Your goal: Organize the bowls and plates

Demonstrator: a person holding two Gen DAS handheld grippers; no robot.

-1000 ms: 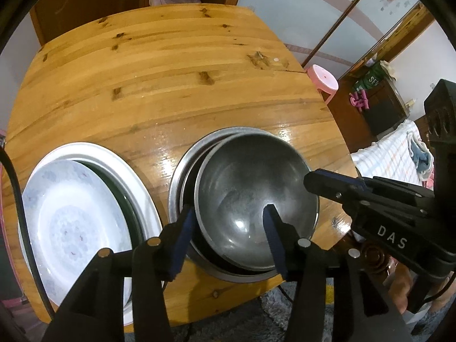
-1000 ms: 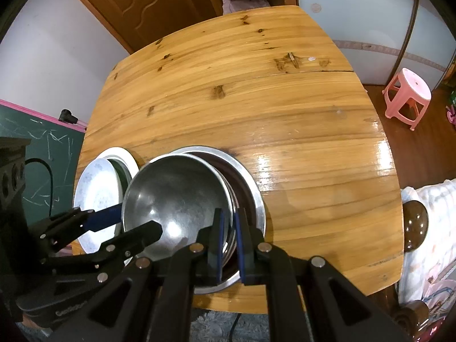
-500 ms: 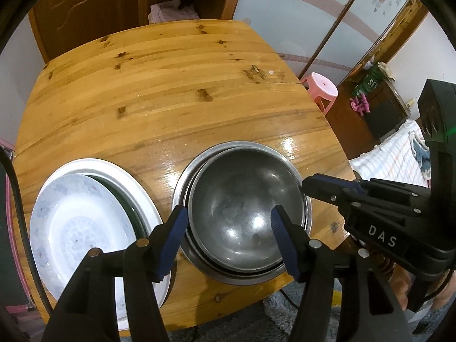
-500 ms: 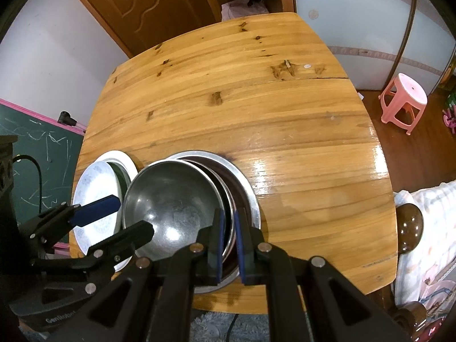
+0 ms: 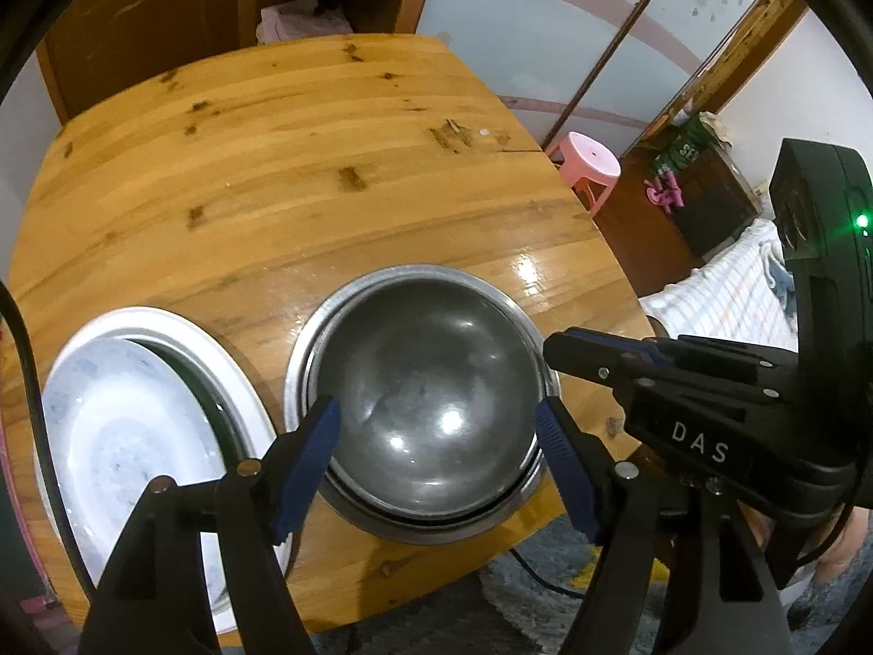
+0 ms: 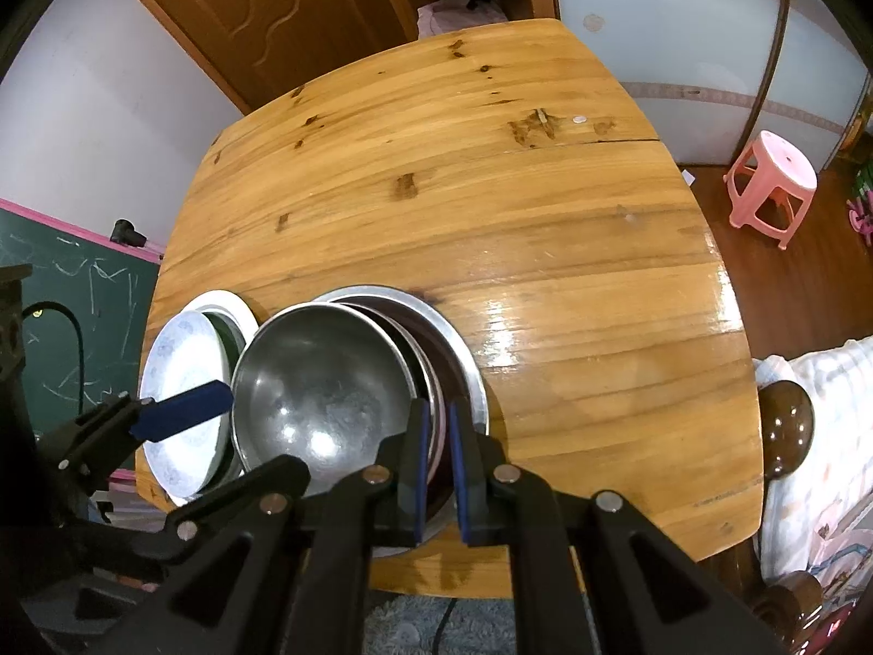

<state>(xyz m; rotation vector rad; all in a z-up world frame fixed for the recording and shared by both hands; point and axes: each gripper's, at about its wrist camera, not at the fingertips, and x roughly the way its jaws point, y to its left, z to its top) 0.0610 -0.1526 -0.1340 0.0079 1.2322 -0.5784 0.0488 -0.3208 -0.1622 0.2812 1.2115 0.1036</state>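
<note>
Lettering "DAS" marks right gripper (image 5: 551, 352), jaws nearly together; left gripper (image 5: 442, 464) jaws spread above bowl (image 5: 425, 382).

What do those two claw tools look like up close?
Both are matte black plastic linkages with silver rivets and two fingers each, faced with ribbed blue pads. The left gripper shows blue pads; a black cable trails beside it. The right gripper carries white "DAS" lettering and a black box with a green light.
</note>
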